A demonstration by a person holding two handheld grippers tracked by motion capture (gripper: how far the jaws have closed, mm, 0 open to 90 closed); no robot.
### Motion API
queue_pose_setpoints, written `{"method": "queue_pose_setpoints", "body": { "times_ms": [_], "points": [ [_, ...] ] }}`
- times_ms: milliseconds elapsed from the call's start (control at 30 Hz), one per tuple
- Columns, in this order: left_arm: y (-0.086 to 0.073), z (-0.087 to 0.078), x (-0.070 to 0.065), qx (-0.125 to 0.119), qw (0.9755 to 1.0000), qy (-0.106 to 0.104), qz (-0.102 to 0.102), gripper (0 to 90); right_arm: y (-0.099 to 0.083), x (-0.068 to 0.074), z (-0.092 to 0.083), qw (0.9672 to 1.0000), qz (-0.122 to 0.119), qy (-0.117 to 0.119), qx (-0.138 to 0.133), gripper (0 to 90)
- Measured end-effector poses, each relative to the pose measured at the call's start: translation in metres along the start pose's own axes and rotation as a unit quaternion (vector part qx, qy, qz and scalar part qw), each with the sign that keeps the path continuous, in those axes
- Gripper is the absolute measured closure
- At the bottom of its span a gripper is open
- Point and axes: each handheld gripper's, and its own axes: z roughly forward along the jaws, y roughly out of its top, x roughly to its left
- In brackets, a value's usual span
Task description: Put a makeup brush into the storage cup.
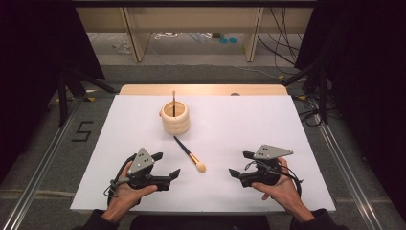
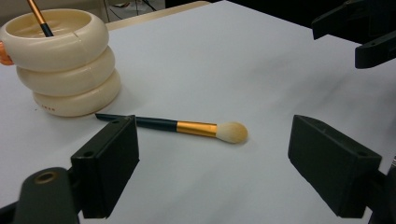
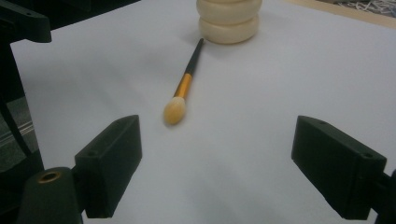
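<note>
Nearest the person, both hands rest at the front edge of the white surface (image 1: 268, 124), each holding a set of tongs. The left tongs (image 1: 168, 166) are released, their jaws spread wide and gripping nothing; they point inward toward the middle of the surface. The right tongs (image 1: 239, 164) are likewise released, jaws apart and empty, aimed back toward the left pair. The two sets stay well apart from each other.

Between them, slightly farther out, lies a makeup brush (image 1: 189, 153) flat on the surface. Its pale, rounded bristle head points toward the person, followed by a gold ferrule and then a dark handle that runs diagonally away. In the left gripper view the makeup brush (image 2: 187, 127) lies crosswise beyond the open jaws, touching neither. In the right gripper view it lies ahead of the left jaw, also untouched.

Just beyond the handle's tip stands a cream ringed holder (image 1: 175, 117), shaped like three stacked rings. A second brush (image 1: 174, 101) stands upright inside it, its handle rising above the rim.
</note>
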Motion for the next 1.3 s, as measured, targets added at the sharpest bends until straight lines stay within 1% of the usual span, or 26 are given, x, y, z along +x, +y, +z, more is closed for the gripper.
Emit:
{"method": "queue_pose_setpoints", "body": {
  "times_ms": [33, 67, 100, 200, 333, 400, 633, 667, 700, 733, 767, 800, 833, 867, 900, 933, 1000, 1033, 1100, 1133, 1167, 1200, 1233, 1267, 1300],
  "points": [
    [-0.001, 0.000, 0.000, 0.000, 1.0000, 0.002, -0.001, 16.1, 0.000, -0.001, 0.000, 0.9999, 0.001, 0.006, 0.009, 17.0],
    [-0.001, 0.000, 0.000, -0.001, 1.0000, 0.003, -0.002, 16.1, 0.000, -0.001, 0.001, 1.0000, 0.001, 0.006, 0.006, 17.0],
    [-0.002, -0.001, 0.000, -0.002, 1.0000, 0.002, -0.003, 16.1, -0.001, -0.001, 0.001, 1.0000, -0.002, 0.000, 0.005, 17.0],
    [-0.003, -0.001, -0.001, -0.002, 1.0000, 0.003, -0.005, 16.1, 0.000, 0.000, 0.001, 1.0000, -0.001, 0.002, 0.005, 17.0],
    [-0.004, -0.003, -0.001, 0.002, 1.0000, 0.006, -0.003, 16.1, 0.000, 0.001, 0.002, 1.0000, -0.004, 0.005, 0.007, 17.0],
    [-0.005, -0.003, -0.002, 0.001, 1.0000, 0.006, -0.004, 16.0, 0.000, 0.002, 0.001, 1.0000, -0.004, 0.003, 0.006, 17.0],
    [-0.006, -0.004, -0.002, 0.002, 1.0000, 0.000, -0.008, 16.0, 0.000, 0.001, 0.000, 1.0000, -0.002, -0.001, 0.006, 17.2],
    [-0.006, -0.004, -0.003, 0.002, 1.0000, -0.002, -0.008, 16.0, 0.001, 0.001, 0.001, 1.0000, -0.004, 0.001, -0.003, 17.2],
    [-0.006, -0.004, -0.003, 0.002, 1.0000, -0.002, -0.008, 15.9, 0.001, 0.001, 0.001, 1.0000, -0.004, 0.001, -0.003, 17.2],
    [-0.006, -0.004, -0.003, 0.001, 1.0000, -0.003, -0.009, 15.9, 0.002, 0.001, 0.000, 1.0000, -0.004, -0.005, 0.002, 17.2],
    [-0.005, -0.004, -0.003, 0.001, 1.0000, -0.005, -0.008, 16.0, 0.003, 0.001, 0.000, 1.0000, -0.003, -0.001, 0.003, 18.0],
    [-0.005, -0.004, -0.004, 0.004, 0.9999, -0.005, -0.008, 16.0, 0.006, -0.002, 0.002, 0.9999, -0.009, -0.006, 0.000, 21.9],
    [-0.006, -0.003, -0.004, 0.003, 0.9999, -0.009, -0.010, 16.0, 0.006, -0.002, 0.002, 0.9999, -0.009, -0.006, 0.000, 21.9],
    [-0.006, -0.002, -0.004, 0.003, 0.9999, -0.013, -0.010, 16.0, 0.007, -0.003, 0.003, 0.9999, -0.008, -0.009, -0.002, 22.2],
    [-0.006, -0.002, -0.005, 0.006, 0.9999, -0.012, -0.008, 16.0, 0.009, -0.004, 0.005, 1.0000, -0.008, -0.003, 0.000, 22.2],
    [-0.007, -0.001, -0.005, 0.005, 0.9999, -0.013, -0.011, 15.9, 0.013, -0.006, 0.008, 0.9998, -0.016, -0.011, 0.003, 21.5],
    [-0.006, 0.000, -0.006, 0.004, 0.9998, -0.014, -0.013, 15.9, 0.015, -0.007, 0.011, 0.9998, -0.015, -0.012, 0.005, 21.0],
    [-0.006, -0.001, -0.005, 0.003, 0.9998, -0.015, -0.011, 15.9, 0.020, -0.009, 0.016, 0.9996, -0.022, -0.015, 0.008, 19.5],
    [-0.005, 0.000, -0.005, 0.000, 0.9997, -0.017, -0.014, 15.9, 0.025, -0.012, 0.023, 0.9995, -0.025, -0.016, 0.012, 18.5],
    [-0.005, 0.000, -0.005, -0.001, 0.9997, -0.018, -0.016, 15.9, 0.025, -0.012, 0.023, 0.9995, -0.025, -0.016, 0.012, 18.5],
    [-0.005, 0.000, -0.005, -0.001, 0.9997, -0.018, -0.017, 15.9, 0.028, -0.013, 0.026, 0.9995, -0.024, -0.014, 0.015, 17.8],
    [-0.005, 0.000, -0.005, 0.001, 0.9997, -0.017, -0.017, 15.9, 0.033, -0.016, 0.033, 0.9993, -0.025, -0.016, 0.022, 16.5],
    [-0.006, 0.001, -0.004, 0.000, 0.9997, -0.019, -0.016, 15.9, 0.035, -0.017, 0.037, 0.9992, -0.029, -0.018, 0.022, 16.8],
    [-0.006, 0.001, -0.004, 0.003, 0.9998, -0.015, -0.016, 15.9, 0.035, -0.017, 0.037, 0.9992, -0.029, -0.018, 0.022, 16.8],
    [-0.006, 0.001, -0.003, 0.003, 0.9998, -0.012, -0.015, 15.9, 0.037, -0.018, 0.040, 0.9992, -0.027, -0.015, 0.025, 16.9]
  ]
}}
